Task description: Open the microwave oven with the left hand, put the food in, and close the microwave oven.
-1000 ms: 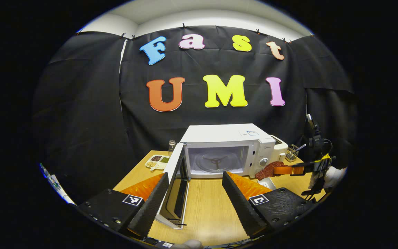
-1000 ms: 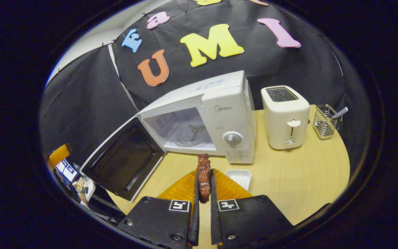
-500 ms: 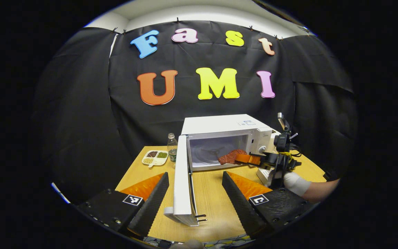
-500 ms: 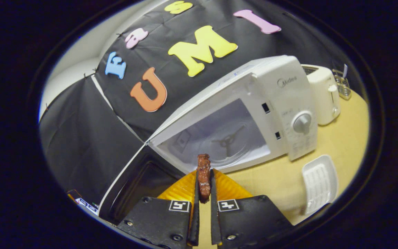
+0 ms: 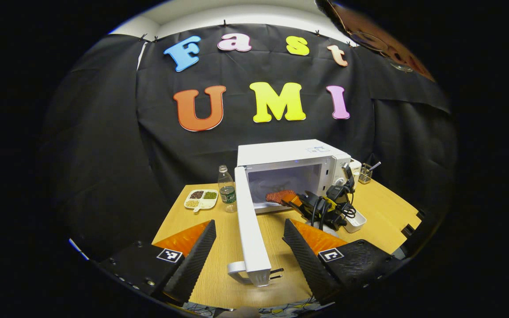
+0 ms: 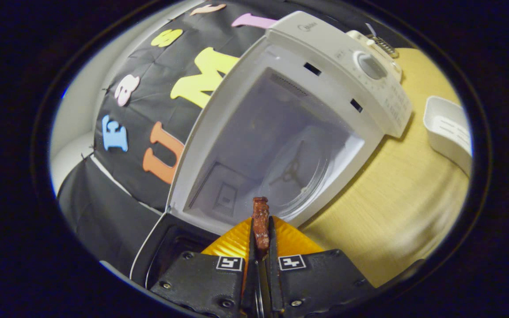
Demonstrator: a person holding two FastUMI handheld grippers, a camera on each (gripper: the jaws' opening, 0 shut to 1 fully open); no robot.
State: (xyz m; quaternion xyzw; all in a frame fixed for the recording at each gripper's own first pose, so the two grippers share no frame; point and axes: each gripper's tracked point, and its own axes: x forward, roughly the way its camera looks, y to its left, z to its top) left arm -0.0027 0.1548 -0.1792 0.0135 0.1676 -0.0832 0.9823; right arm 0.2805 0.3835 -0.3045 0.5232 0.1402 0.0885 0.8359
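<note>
- Right gripper view: the right gripper (image 6: 261,247) has its two fingers pressed together on a reddish-brown piece of food (image 6: 260,223), held edge-on at the mouth of the microwave (image 6: 325,57). Beyond the food lie the cavity and its glass turntable (image 6: 296,170).
- Step in hand, as a judgement: the door (image 5: 249,229) is already open and the food is being carried in; it is not yet set down.
- Next move likely calls for reaching further in, lowering the food onto the turntable, parting the fingers, then drawing back clear of the opening before the door is swung shut.
- The left gripper view gives what the close view lacks: the door standing wide, edge-on toward the camera, its handle near the left gripper (image 5: 249,251), whose fingers are spread apart and hold nothing.
- It also shows a bottle (image 5: 227,190) and a divided dish (image 5: 201,199) on the table (image 5: 382,212), left of the microwave, and a white tray (image 5: 355,221) to the right.
- The turntable shows clearly in the right gripper view.
</note>
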